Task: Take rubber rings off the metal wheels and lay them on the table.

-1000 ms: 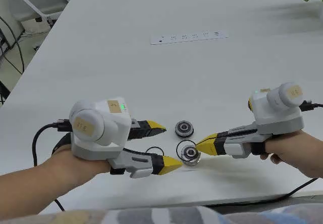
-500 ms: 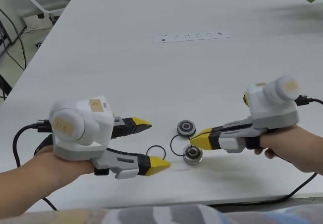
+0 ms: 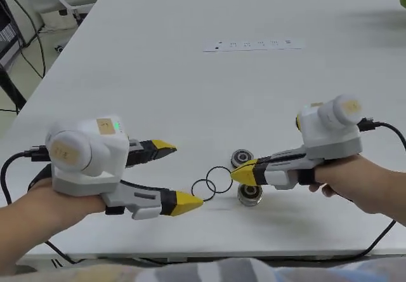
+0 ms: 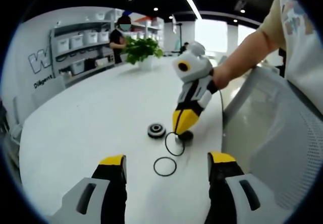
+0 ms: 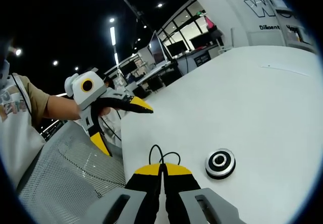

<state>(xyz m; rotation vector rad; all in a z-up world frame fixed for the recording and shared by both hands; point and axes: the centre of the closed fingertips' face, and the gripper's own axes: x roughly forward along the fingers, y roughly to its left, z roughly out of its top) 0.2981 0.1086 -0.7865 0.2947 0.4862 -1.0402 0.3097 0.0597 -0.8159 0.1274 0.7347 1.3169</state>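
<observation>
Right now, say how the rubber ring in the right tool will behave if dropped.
Likely floppy: the rubber ring hangs as a thin elongated loop from the right tool. Probably light, so it should settle flat like the other ring, not roll.

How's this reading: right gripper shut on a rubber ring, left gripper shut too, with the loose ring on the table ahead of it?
The left gripper is open, not shut; the left gripper view shows its jaws wide apart. The rest holds: right gripper shut on a rubber ring, loose ring on the table ahead.
</observation>
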